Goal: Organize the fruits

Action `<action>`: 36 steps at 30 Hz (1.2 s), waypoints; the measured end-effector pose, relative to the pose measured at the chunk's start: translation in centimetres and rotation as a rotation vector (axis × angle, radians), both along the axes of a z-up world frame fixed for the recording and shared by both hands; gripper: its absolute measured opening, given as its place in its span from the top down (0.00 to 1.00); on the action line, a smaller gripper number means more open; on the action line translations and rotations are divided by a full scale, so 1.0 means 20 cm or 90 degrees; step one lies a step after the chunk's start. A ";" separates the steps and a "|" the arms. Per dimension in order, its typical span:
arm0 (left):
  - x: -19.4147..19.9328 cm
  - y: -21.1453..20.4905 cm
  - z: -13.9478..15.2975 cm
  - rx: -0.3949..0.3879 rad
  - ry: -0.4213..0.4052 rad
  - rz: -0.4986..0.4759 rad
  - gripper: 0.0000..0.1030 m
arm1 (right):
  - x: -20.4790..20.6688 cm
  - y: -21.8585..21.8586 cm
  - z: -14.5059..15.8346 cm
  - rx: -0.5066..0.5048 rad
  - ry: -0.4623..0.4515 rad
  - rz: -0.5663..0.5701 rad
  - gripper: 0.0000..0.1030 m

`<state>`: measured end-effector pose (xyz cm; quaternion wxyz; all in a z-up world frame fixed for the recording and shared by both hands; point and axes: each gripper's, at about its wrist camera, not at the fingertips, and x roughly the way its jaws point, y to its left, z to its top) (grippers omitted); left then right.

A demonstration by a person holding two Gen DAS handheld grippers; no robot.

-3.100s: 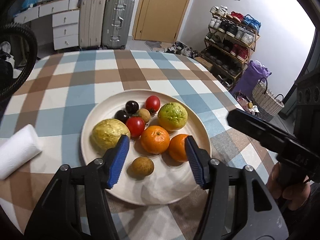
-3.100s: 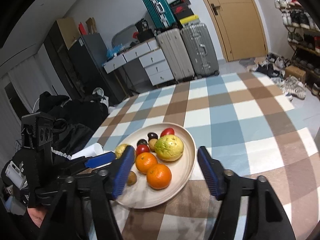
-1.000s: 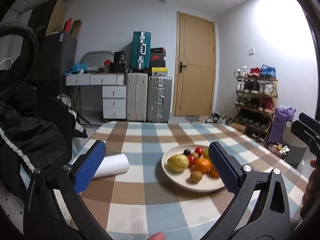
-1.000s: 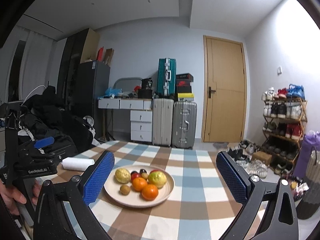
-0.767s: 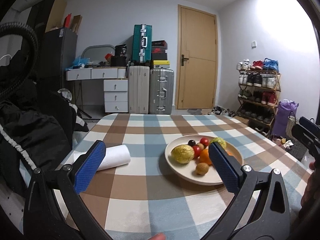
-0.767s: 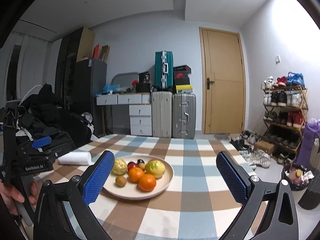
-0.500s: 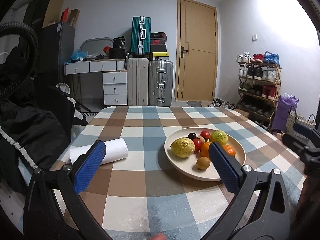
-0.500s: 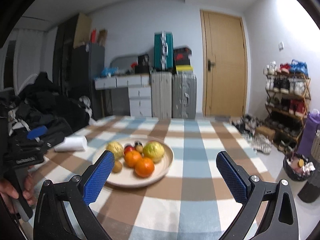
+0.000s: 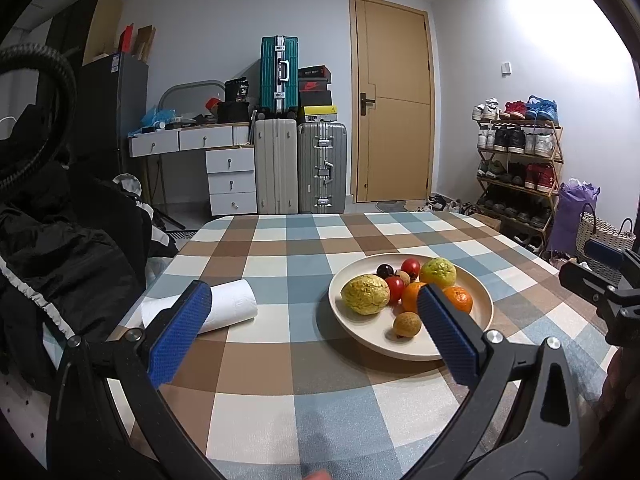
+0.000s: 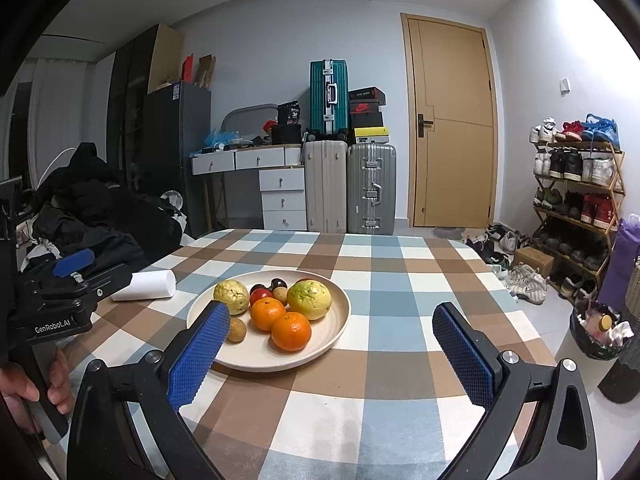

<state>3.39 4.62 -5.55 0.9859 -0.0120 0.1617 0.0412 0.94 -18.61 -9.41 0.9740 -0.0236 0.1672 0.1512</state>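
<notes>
A cream plate (image 9: pixel 480 312) (image 10: pixel 340 320) on the checked table holds a yellow-brown fruit (image 9: pixel 365 294) (image 10: pixel 231 291), a green guava (image 9: pixel 438 271) (image 10: pixel 310 299), two oranges (image 9: pixel 458 300) (image 10: pixel 291 330), red tomatoes (image 9: pixel 395 285), a dark plum (image 9: pixel 385 269) and a small brown fruit (image 9: pixel 407 325) (image 10: pixel 236 329). My left gripper (image 9: pixel 310 324) is open, held back from the plate and empty. My right gripper (image 10: pixel 328 344) is open too, above the near table, empty. Each gripper shows in the other's view, held by a hand.
A white paper roll (image 9: pixel 228 306) (image 10: pixel 146 280) lies left of the plate. Black clothing (image 9: pixel 60 248) is piled at the left. Behind the table stand suitcases (image 9: pixel 300 172), a desk with drawers and a door. A shoe rack (image 10: pixel 576 200) stands at the right.
Both grippers pulled back from right over the plate and opened wide. Over the last second both views tilted slightly downward, and the plate looks a little nearer.
</notes>
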 end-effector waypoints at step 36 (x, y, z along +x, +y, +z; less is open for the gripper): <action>-0.02 0.04 0.00 0.002 -0.004 0.034 0.00 | -0.03 -0.01 0.01 0.005 -0.002 -0.010 0.00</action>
